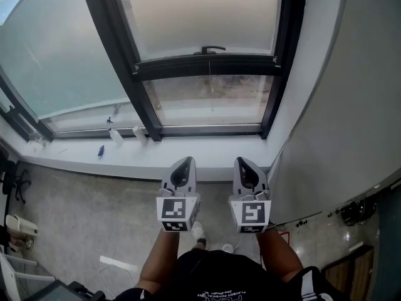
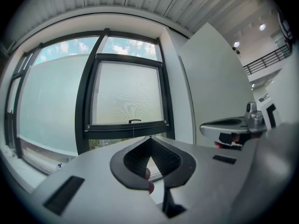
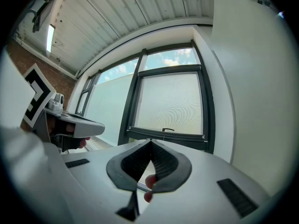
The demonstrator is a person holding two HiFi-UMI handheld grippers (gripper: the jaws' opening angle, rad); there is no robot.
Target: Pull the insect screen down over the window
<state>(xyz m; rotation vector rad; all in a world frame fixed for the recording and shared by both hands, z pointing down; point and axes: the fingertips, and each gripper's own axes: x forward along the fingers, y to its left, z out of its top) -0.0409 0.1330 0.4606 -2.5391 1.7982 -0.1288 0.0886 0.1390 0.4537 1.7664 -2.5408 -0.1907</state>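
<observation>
The insect screen [image 1: 200, 17] hangs partway down the dark-framed window. Its bottom bar [image 1: 207, 66] carries a small black handle [image 1: 212, 49], and a clear strip of glass shows below the bar. My left gripper [image 1: 183, 161] and right gripper [image 1: 245, 161] are side by side below the sill, both shut and empty, well short of the handle. In the left gripper view the closed tips [image 2: 149, 138] point just under the bar [image 2: 126, 127] and handle [image 2: 134, 121]. In the right gripper view the closed tips [image 3: 150, 141] sit below the handle [image 3: 167, 129].
A white sill [image 1: 150, 158] runs under the window, with two small white bottles [image 1: 116, 137] and a blue item [image 1: 100, 150] on it. A white wall panel [image 1: 351, 105] stands close on the right. A wide frosted pane [image 1: 56, 55] fills the left.
</observation>
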